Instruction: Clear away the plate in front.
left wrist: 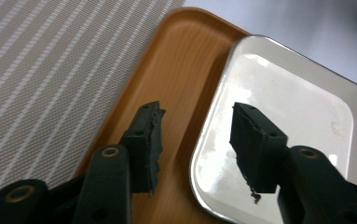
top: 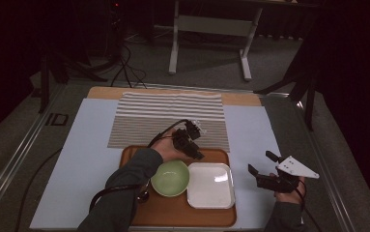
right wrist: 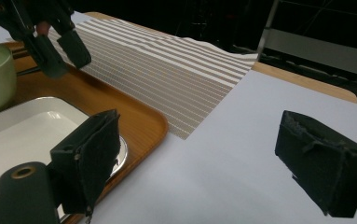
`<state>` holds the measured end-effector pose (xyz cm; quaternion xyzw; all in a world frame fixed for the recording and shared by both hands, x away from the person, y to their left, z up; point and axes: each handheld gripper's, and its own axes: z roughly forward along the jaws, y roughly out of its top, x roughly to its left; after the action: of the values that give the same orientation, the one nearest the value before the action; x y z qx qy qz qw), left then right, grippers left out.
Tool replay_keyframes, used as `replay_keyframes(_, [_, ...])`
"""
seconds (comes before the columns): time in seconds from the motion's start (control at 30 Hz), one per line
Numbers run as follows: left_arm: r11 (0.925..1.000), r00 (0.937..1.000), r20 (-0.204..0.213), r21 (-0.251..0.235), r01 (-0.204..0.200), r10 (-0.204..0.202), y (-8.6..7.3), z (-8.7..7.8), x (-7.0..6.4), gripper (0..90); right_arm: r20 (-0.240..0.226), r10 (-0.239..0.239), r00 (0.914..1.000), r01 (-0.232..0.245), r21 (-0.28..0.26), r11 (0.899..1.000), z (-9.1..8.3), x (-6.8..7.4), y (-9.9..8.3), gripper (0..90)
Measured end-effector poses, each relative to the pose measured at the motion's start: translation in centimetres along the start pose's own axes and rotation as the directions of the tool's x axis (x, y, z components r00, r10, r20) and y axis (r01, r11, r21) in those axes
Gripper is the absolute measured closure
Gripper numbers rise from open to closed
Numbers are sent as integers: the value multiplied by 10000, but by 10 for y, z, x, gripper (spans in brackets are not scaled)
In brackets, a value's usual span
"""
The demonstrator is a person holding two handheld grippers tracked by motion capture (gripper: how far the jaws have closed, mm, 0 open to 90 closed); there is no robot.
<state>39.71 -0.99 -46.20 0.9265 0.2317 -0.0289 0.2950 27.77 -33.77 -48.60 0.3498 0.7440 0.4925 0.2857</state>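
High view: fixed above the person's side, facing forward and down over the whole tabletop (top: 76, 159). Left gripper view: rides on the left tongs (left wrist: 195, 140), looking steeply down, close to the wooden tray (left wrist: 176, 70) and white dish (left wrist: 297, 107). Right gripper view: rides on the right tongs (right wrist: 204, 158), low, looking across the tabletop. All three share the tray's corner, the dish and the striped cloth (right wrist: 167, 70).

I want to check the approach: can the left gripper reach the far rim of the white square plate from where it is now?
Probably yes. The left gripper hangs open right over the white plate rim, nothing between them.
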Motion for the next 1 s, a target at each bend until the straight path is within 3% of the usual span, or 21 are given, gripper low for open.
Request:
replay_keyframes(0.3, [9957,9976,-682,-926,9,-73,-12,-25,0,463,0,0,10000,0,8,10000,0,1,0,134])
replay_keyframes(0.33, [9925,9956,-921,-1223,63,-177,-16,-33,0,463,-10,-13,10000,13,5,10000,1,1,0,134])
replay_keyframes(0.57, [9826,9879,-1489,-1853,152,-433,-27,-51,-2,423,-20,-31,10000,31,22,10000,0,2,0,134])
replay_keyframes(0.87, [9601,9656,-2395,-2777,318,-1013,-51,-75,0,372,-46,-41,10000,41,30,10000,1,2,0,134])
replay_keyframes(1.0, [9501,9460,-2894,-3076,524,-1459,-69,-87,2,340,-77,-54,10000,55,62,10000,1,3,1,134])
